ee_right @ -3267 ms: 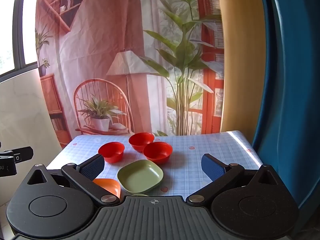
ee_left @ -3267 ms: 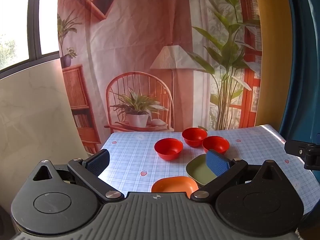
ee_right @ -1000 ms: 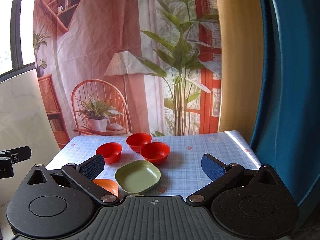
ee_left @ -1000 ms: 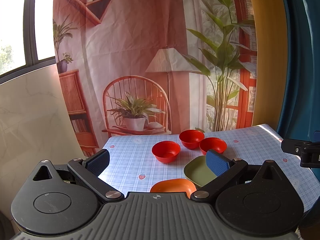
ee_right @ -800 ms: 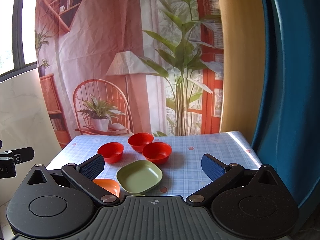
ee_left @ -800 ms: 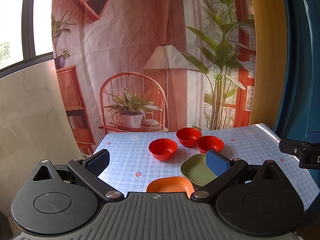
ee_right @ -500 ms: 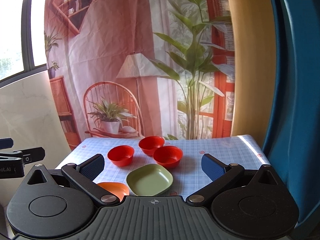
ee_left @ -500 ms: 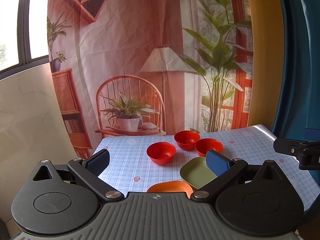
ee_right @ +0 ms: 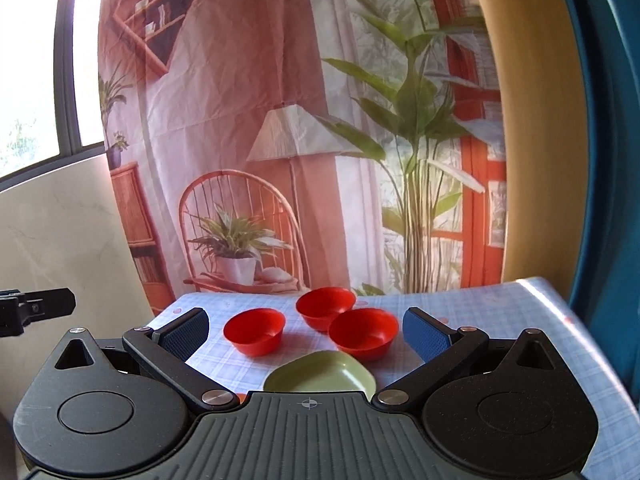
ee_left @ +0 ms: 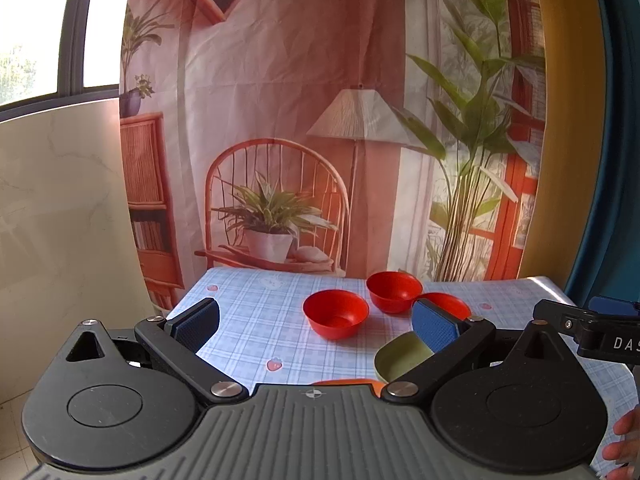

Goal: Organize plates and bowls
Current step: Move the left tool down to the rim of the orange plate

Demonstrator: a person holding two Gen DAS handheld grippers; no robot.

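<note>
Three red bowls stand close together on the checked tablecloth: one at the left [ee_left: 336,317] [ee_right: 254,331], one at the back [ee_left: 394,291] [ee_right: 325,307], one at the right [ee_left: 448,304] [ee_right: 363,337]. A green square plate [ee_left: 400,358] [ee_right: 320,374] lies in front of them, and only a sliver of an orange plate [ee_left: 344,382] shows beside it. My left gripper [ee_left: 316,322] hovers open above the near table edge, holding nothing. Over the green plate my right gripper [ee_right: 306,330] is also open and holds nothing.
The table [ee_left: 248,332] carries a blue checked cloth and backs onto a printed curtain with chair, lamp and plants. A pale marble panel [ee_left: 60,208] stands at the left, a blue curtain [ee_right: 608,160] at the right. A person's fingers [ee_left: 624,436] show at the lower right.
Both grippers have shifted slightly, the right one leftward and nearer the table, so the bowls now sit centred between its fingers. No dish has moved and both grippers stay open.
</note>
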